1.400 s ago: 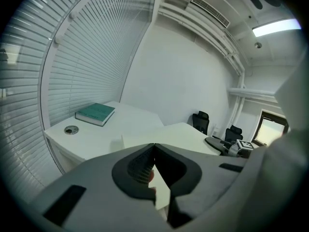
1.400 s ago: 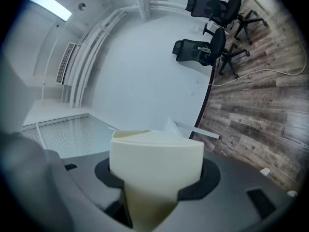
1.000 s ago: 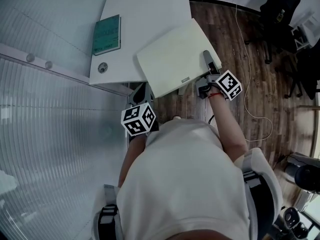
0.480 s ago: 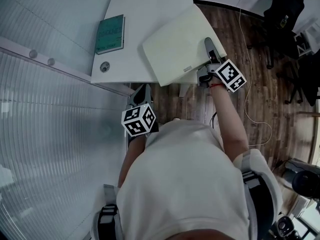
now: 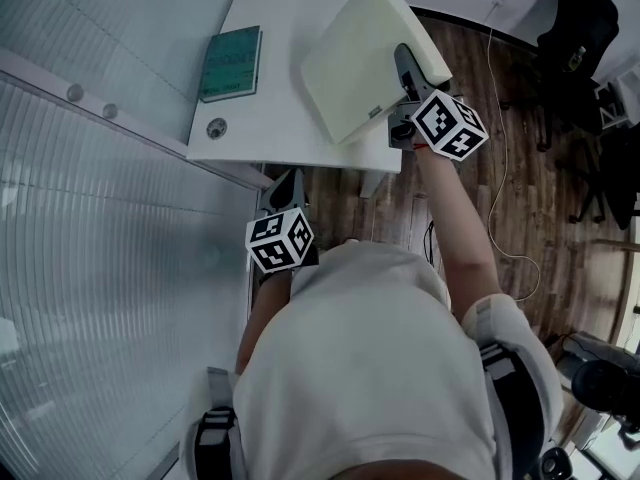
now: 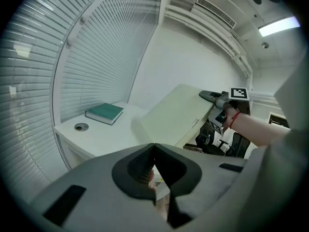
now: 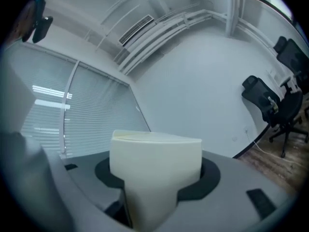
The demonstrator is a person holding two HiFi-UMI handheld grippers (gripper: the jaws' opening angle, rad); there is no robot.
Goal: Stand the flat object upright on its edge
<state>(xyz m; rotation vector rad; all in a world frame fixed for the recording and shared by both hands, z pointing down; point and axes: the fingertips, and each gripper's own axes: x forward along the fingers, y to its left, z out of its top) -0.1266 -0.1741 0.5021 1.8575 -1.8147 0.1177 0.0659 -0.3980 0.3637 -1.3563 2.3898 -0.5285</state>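
Head view: we see the right tongs (image 5: 404, 64) clenched on the raised edge of the pale cream, thick rectangular foam slab (image 5: 358, 66), one jaw lying on its upper face, the other hidden beneath. The slab stands tilted, neither flat nor upright: the edge opposite the right tongs appears to rest on the white rectangular table (image 5: 272, 23), while the gripped edge is lifted clear of it. In the right gripper view the slab's thick edge fills the gap between the jaws, which press on it from both sides. The left tongs (image 5: 285, 184) hang low, close to the person's body and below the table's near edge, well apart from the slab; in the left gripper view we find their jaws closed together with nothing held. A teal hardcover book (image 5: 231, 62) lies flat on the table, left of the right tongs and beyond the left tongs, with a small round metal grommet (image 5: 217, 128) set in the tabletop nearer the left tongs.
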